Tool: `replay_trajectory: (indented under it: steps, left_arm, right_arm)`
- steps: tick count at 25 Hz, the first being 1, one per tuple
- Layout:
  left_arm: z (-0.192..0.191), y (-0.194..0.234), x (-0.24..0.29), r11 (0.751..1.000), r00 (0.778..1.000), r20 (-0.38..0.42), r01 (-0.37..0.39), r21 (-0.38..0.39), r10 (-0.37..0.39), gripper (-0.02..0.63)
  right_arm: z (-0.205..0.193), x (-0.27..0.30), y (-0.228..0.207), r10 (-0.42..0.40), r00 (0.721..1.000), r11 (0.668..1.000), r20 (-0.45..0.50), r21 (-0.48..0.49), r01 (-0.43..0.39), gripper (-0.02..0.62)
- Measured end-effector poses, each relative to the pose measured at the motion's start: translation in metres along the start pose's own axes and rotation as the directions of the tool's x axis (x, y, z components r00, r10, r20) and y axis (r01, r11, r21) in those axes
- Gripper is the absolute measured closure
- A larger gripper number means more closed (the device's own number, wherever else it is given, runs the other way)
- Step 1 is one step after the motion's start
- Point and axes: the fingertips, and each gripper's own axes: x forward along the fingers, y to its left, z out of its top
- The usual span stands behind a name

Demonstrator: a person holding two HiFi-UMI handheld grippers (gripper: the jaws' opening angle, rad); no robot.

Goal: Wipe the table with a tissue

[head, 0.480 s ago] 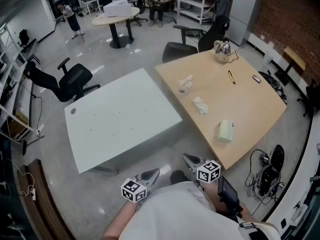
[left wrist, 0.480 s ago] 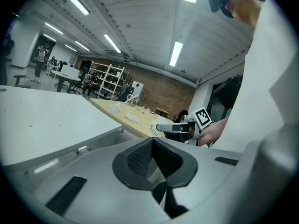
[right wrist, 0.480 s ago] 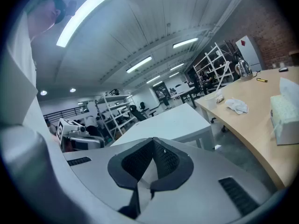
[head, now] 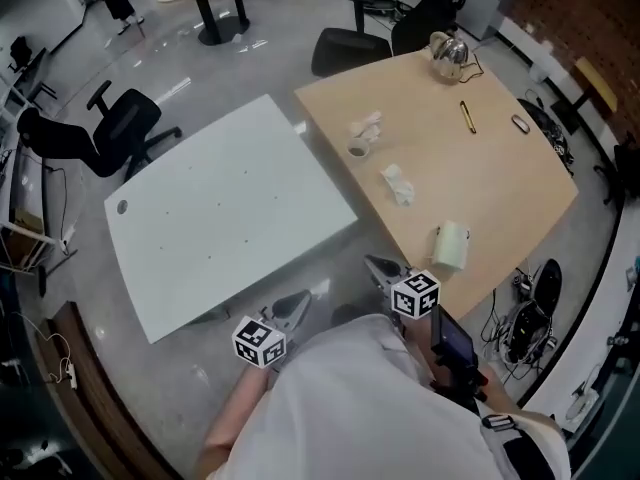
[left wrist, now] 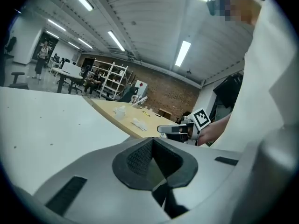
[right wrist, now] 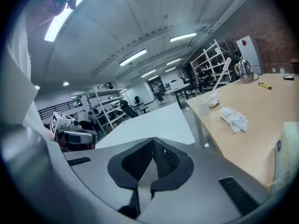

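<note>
Both clenched and empty: left tool [head: 293, 308] and right tool [head: 383, 269] sit close to my body, short of the wooden counter [head: 500, 188]. The crumpled tissue [head: 398, 184] lies mid-counter near a cup [head: 357, 149], well apart from both.

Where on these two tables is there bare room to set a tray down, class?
The white table is bare across its top. On the wooden table, the right part is free, between the pen and the tissue roll. Its left strip is crowded: paper cup, crumpled tissue.
</note>
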Motion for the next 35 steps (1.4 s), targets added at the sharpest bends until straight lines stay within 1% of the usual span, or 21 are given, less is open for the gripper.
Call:
replay_trajectory:
  steps: [3, 6, 10, 12, 14, 16, 19, 20, 21, 23, 26, 30, 33, 35]
  left_arm:
    - [0.016, 0.015, 0.021, 1.000, 1.000, -0.010, -0.003, 0.004, 0.003, 0.600]
    - [0.027, 0.031, 0.042, 1.000, 1.000, -0.021, -0.007, 0.008, 0.007, 0.600]
    - [0.040, 0.043, 0.070, 1.000, 0.999, -0.035, -0.002, 0.016, 0.002, 0.600]
    - [0.043, 0.047, 0.080, 1.000, 0.999, -0.047, 0.002, 0.018, -0.001, 0.600]
    - [0.045, 0.052, 0.090, 1.000, 0.998, -0.060, 0.000, 0.020, 0.001, 0.600]
    - [0.051, 0.059, 0.097, 1.000, 0.998, -0.062, -0.010, 0.020, 0.011, 0.600]
    - [0.060, 0.070, 0.103, 0.999, 0.998, -0.055, -0.038, 0.012, 0.038, 0.600]
    - [0.062, 0.073, 0.104, 0.999, 0.997, -0.054, -0.049, 0.007, 0.049, 0.600]
    - [0.063, 0.076, 0.104, 0.998, 0.997, -0.055, -0.060, 0.002, 0.060, 0.600]
    - [0.063, 0.080, 0.105, 0.997, 0.995, -0.062, -0.076, -0.011, 0.075, 0.600]
    - [0.059, 0.085, 0.104, 0.995, 0.993, -0.077, -0.097, -0.028, 0.095, 0.600]
    - [0.062, 0.093, 0.104, 0.991, 0.990, -0.076, -0.123, -0.043, 0.120, 0.600]
    - [0.066, 0.099, 0.104, 0.989, 0.989, -0.069, -0.136, -0.053, 0.132, 0.600]
    - [0.067, 0.101, 0.106, 0.989, 0.988, -0.070, -0.140, -0.055, 0.136, 0.600]
  right_arm:
    - [0.021, 0.008, -0.028, -0.032, 0.999, 0.999, -0.013, -0.016, 0.032, 0.578]
    - [0.039, 0.014, -0.055, -0.071, 0.997, 0.996, -0.015, -0.054, 0.070, 0.578]
    - [0.055, 0.015, -0.103, -0.155, 0.988, 0.983, -0.026, -0.106, 0.152, 0.578]
    - [0.059, 0.013, -0.130, -0.220, 0.974, 0.966, -0.047, -0.147, 0.211, 0.578]
    - [0.063, 0.011, -0.158, -0.303, 0.950, 0.938, -0.071, -0.201, 0.284, 0.577]
    - [0.069, 0.011, -0.181, -0.356, 0.930, 0.914, -0.088, -0.239, 0.328, 0.577]
    - [0.075, 0.022, -0.203, -0.377, 0.918, 0.900, -0.121, -0.282, 0.332, 0.574]
    - [0.076, 0.029, -0.209, -0.380, 0.915, 0.897, -0.135, -0.296, 0.329, 0.541]
    - [0.076, 0.036, -0.215, -0.383, 0.911, 0.895, -0.153, -0.306, 0.325, 0.437]
    - [0.071, 0.050, -0.228, -0.393, 0.897, 0.893, -0.203, -0.316, 0.320, 0.377]
    - [0.059, 0.070, -0.249, -0.410, 0.869, 0.894, -0.278, -0.314, 0.321, 0.345]
    - [0.051, 0.081, -0.272, -0.433, 0.841, 0.891, -0.326, -0.300, 0.342, 0.311]
    - [0.042, 0.088, -0.278, -0.411, 0.828, 0.905, -0.382, -0.282, 0.319, 0.296]
    - [0.031, 0.092, -0.278, -0.393, 0.809, 0.915, -0.437, -0.272, 0.297, 0.295]
